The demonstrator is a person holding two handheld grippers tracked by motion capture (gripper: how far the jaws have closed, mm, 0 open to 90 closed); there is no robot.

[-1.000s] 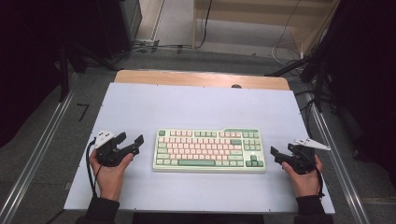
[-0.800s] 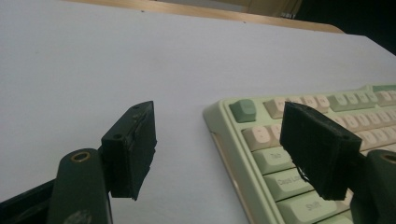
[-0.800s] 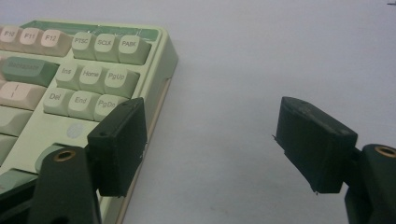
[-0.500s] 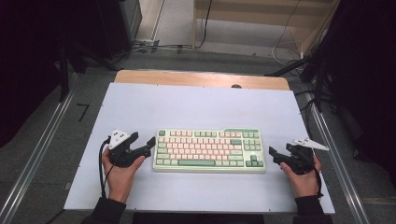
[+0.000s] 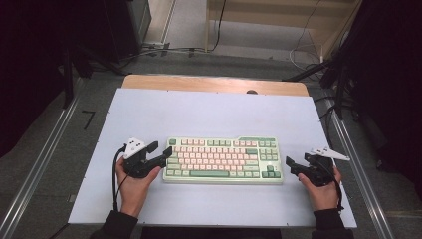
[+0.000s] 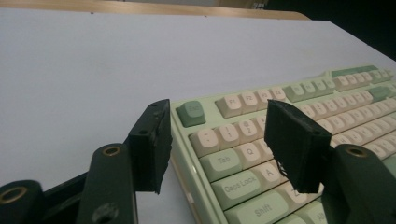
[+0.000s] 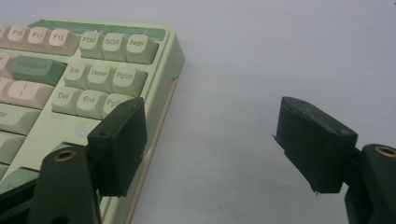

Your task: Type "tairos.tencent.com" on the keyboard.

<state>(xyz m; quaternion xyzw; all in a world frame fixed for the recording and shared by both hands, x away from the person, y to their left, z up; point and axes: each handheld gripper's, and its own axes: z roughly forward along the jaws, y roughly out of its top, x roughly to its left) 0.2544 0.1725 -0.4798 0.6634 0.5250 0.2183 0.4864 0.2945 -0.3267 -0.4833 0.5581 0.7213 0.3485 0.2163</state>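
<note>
Left gripper (image 5: 163, 153) held with jaws spread, straddling the left edge of the green-and-pink mechanical keyboard (image 5: 224, 160). Right gripper (image 5: 293, 165) likewise spread, just beside the keyboard's right end. Keyboard lay flat near the front middle of the white table (image 5: 209, 109), wooden edge strip (image 5: 214, 83) beyond.

A wide white sheet (image 5: 214, 114) covers the bench. A strip of brown wood (image 5: 214, 83) shows along the far edge of the bench. Metal rails (image 5: 45, 159) run along the left and right sides. On the grey floor (image 5: 259, 40) far behind lie thin cables (image 5: 164, 49). A dark box (image 5: 122, 22) stands far left.
</note>
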